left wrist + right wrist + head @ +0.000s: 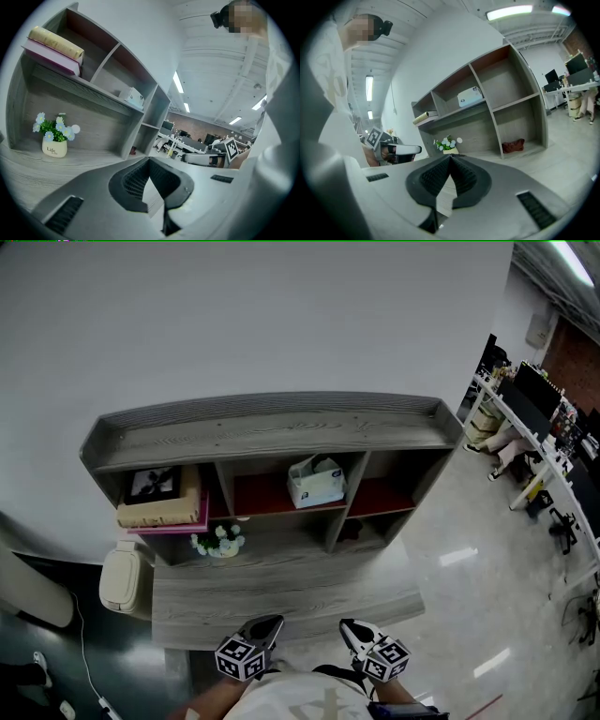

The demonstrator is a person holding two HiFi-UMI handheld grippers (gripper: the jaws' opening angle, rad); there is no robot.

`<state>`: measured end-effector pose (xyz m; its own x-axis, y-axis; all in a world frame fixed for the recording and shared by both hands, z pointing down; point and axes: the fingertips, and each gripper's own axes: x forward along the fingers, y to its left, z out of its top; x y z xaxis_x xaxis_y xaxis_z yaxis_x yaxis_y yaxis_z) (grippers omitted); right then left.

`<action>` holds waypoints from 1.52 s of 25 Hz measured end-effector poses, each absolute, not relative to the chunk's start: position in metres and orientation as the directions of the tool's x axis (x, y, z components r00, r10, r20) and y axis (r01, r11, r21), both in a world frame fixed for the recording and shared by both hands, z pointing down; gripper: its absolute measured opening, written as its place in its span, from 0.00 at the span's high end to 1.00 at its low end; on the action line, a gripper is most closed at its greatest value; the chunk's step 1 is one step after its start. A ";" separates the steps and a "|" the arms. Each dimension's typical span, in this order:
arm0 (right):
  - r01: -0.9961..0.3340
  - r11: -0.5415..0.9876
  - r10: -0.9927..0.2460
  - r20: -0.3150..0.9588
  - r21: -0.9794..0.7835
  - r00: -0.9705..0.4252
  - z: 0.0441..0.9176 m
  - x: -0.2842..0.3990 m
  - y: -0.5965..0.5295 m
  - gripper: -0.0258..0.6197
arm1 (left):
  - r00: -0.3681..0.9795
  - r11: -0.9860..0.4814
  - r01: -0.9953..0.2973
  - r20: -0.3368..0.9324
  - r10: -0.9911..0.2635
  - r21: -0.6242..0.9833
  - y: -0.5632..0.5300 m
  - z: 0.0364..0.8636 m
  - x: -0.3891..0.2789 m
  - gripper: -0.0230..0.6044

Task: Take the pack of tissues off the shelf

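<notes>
- My left gripper [265, 626] and right gripper [354, 628] hang low by my body, at the near edge of the shelf's [272, 423] bottom ledge. I judge that the reach has not begun.
- Both have their jaws closed tip to tip with nothing between them. That suits an empty approach, but they must part before either can take anything.
- The pack [316, 481] stands alone in the upper middle bay, well apart from both grippers. Its front faces me, so I expect a straight reach will do.
- The head view gives the layout: books [159, 507] upper left, flower pot [218, 542] below them.
- The right gripper view shows a reddish thing [513, 145] in the lower right bay, which the head view leaves dark.
- The left gripper view shows the pot up close and the pack side-on.
</notes>
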<state>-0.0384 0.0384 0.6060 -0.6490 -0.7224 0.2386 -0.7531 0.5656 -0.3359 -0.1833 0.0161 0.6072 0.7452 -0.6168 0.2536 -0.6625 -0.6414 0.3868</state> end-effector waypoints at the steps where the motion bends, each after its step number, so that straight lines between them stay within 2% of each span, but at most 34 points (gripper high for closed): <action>1: -0.754 0.564 -0.723 0.241 -0.336 -0.648 0.606 -0.038 0.038 0.95 | 0.745 -0.642 -0.662 0.253 -0.616 0.387 0.016 0.607 -0.183 0.95; 13: -0.750 0.557 -0.722 0.239 -0.355 -0.649 0.611 -0.025 0.031 0.95 | 0.746 -0.641 -0.663 0.274 -0.607 0.386 0.014 0.612 -0.169 0.95; 38: -0.665 0.660 -0.631 0.223 -0.350 -0.743 0.597 0.023 -0.062 0.95 | 0.669 -0.562 -0.734 0.259 -0.697 0.382 -0.049 0.589 -0.114 0.95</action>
